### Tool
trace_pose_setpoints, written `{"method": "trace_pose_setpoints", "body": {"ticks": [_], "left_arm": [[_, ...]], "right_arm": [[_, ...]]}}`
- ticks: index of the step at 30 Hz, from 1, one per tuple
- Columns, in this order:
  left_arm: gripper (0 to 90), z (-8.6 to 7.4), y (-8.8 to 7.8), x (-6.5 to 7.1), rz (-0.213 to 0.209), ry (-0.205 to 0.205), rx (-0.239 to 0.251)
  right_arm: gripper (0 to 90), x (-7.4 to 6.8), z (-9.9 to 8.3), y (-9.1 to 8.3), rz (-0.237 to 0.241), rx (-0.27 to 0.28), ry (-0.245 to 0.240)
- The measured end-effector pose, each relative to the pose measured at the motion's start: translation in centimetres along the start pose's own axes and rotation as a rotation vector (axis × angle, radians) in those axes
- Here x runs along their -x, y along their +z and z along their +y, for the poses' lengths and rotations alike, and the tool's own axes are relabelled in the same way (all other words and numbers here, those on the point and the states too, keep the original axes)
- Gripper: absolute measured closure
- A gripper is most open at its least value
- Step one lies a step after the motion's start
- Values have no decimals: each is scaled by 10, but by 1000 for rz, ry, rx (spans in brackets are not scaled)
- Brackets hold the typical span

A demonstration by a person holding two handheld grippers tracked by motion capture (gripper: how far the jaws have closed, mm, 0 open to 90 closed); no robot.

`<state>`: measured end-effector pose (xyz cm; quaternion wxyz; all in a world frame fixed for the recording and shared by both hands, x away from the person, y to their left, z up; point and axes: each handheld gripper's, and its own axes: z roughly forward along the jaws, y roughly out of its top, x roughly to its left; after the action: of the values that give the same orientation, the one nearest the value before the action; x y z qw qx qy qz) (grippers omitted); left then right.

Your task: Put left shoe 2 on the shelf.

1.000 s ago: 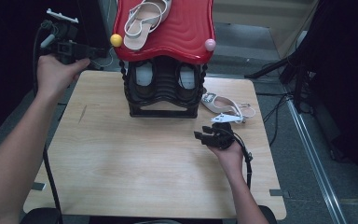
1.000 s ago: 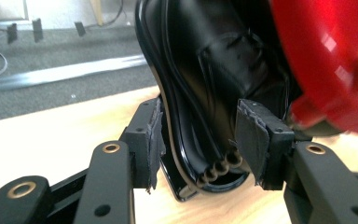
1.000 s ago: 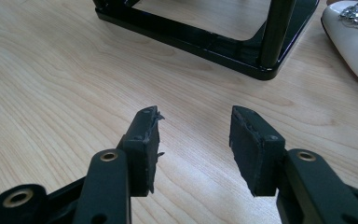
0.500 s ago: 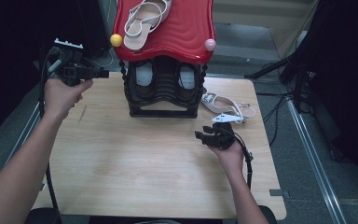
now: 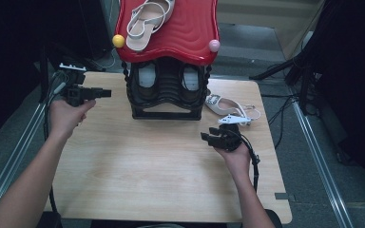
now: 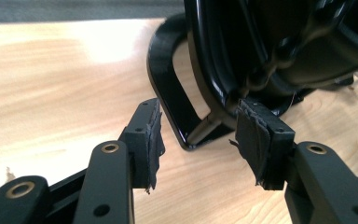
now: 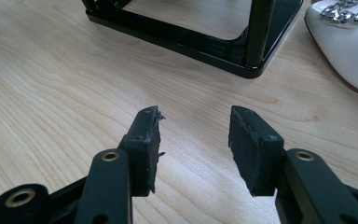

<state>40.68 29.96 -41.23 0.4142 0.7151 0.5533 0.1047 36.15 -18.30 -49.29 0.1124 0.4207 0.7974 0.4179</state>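
Note:
A black shoe rack [image 5: 166,111] with a red wavy top [image 5: 185,35] stands at the back of the wooden table [image 5: 138,171]. A beige sandal [image 5: 147,21] lies on the red top, and two shoes [image 5: 147,78] sit on the shelf under it. A white sandal [image 5: 230,107] with a jewelled strap lies on the table right of the rack, also seen as the white sandal [image 7: 349,42]. My left gripper [image 5: 103,93] hovers left of the rack, open and empty, aimed at the rack's foot [image 6: 172,107]. My right gripper [image 5: 208,138] rests low over the table, open and empty.
A yellow knob [image 5: 119,41] and a pink knob [image 5: 214,45] mark the red top's front corners. The rack's black base bar [image 7: 191,39] lies just ahead of the right jaws. Cables and dark stands surround the table.
My left hand has come down from beside the red top to the level of the rack's lower frame. The right hand has stayed put.

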Motion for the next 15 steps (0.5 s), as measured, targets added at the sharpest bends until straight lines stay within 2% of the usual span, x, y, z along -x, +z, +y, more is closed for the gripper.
{"method": "trace_pose_setpoints", "body": {"ticks": [3, 7, 9, 14, 15], "left_arm": [[498, -10, 3, -3, -16, -7, -4], [497, -22, 4, -2, -6, 9, -12], [496, -28, 6, -2, -3, 3, -7], [489, -40, 8, 1, 13, 17, -20], [489, -42, 8, 1, 5, 24, -22]], "right_arm": [[547, 1, 0, -1, -9, 7, -8], [556, 3, 0, -3, -13, 9, 3], [571, 4, 1, -3, -15, 12, 0], [603, 5, 1, -3, -49, 8, -13], [608, 5, 1, -3, -54, 5, -17]]}}
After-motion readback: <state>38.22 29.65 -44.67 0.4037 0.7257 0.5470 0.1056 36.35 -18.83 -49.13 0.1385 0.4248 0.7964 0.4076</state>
